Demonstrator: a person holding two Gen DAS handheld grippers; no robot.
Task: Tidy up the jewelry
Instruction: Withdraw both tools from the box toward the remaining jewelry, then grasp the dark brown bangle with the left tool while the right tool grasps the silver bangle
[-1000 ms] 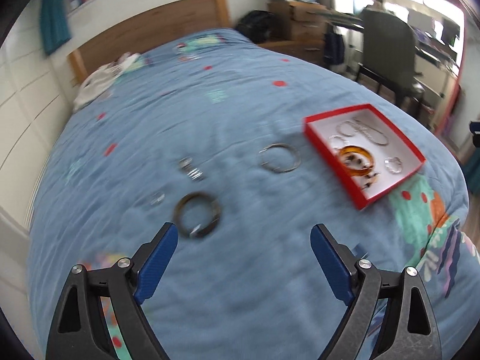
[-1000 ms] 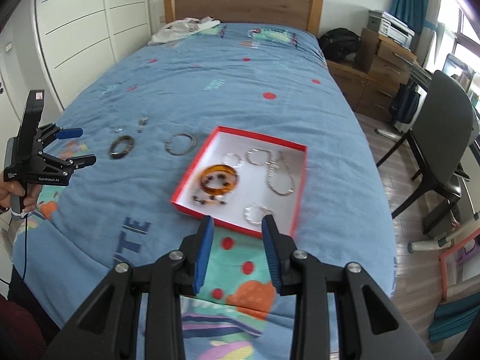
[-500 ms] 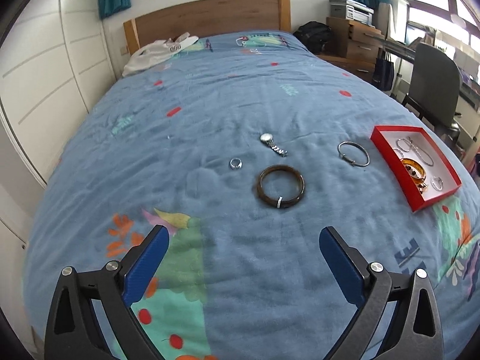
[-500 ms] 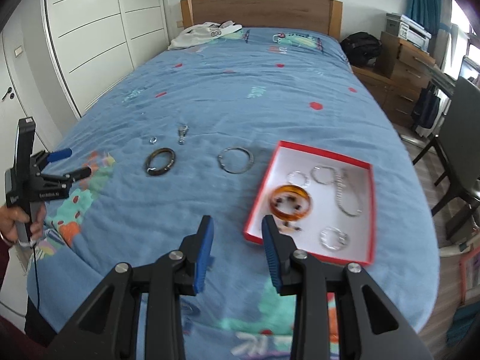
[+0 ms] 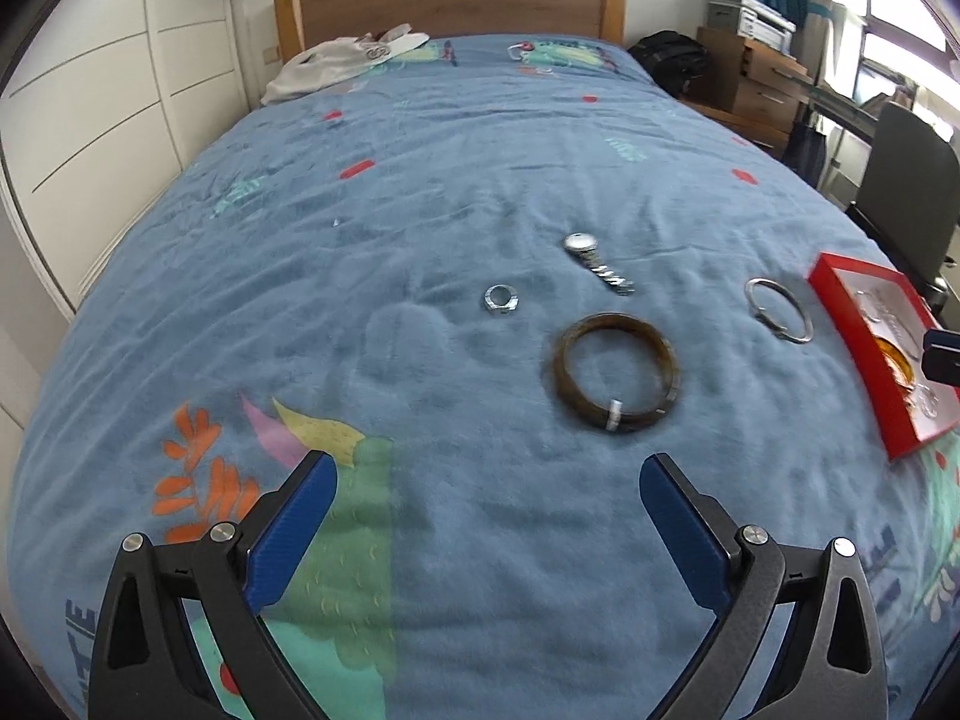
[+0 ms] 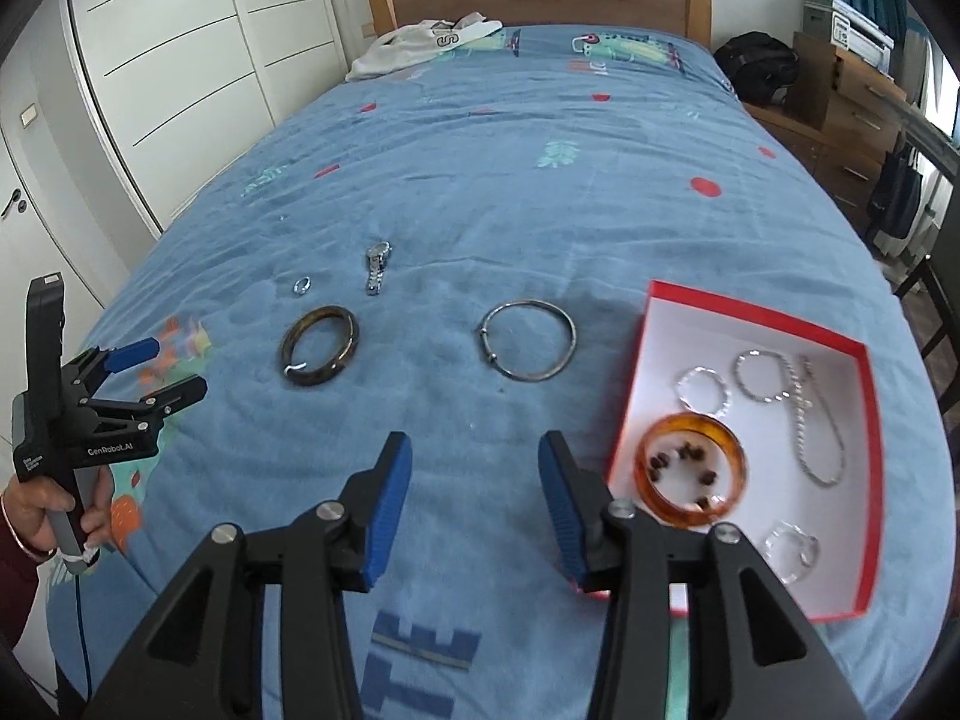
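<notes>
Left gripper [image 5: 483, 483] is wide open and empty, right gripper [image 6: 474, 468] opening, empty; dark bangle [image 5: 615, 381] at one o'clock may sink into the soft bedspread [image 5: 420, 180], so the pads could skid off.

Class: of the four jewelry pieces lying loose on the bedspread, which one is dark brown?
The brown bangle, the thick dark hoop. The small ring, watch and thin bangle are all silver.

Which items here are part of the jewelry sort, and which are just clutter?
Job items:
- red box, with orange bangle and chains inside
- dark bangle
- silver bangle
- watch
- small ring

Lying about:
- white garment near the headboard
- black bag
- chair
</notes>
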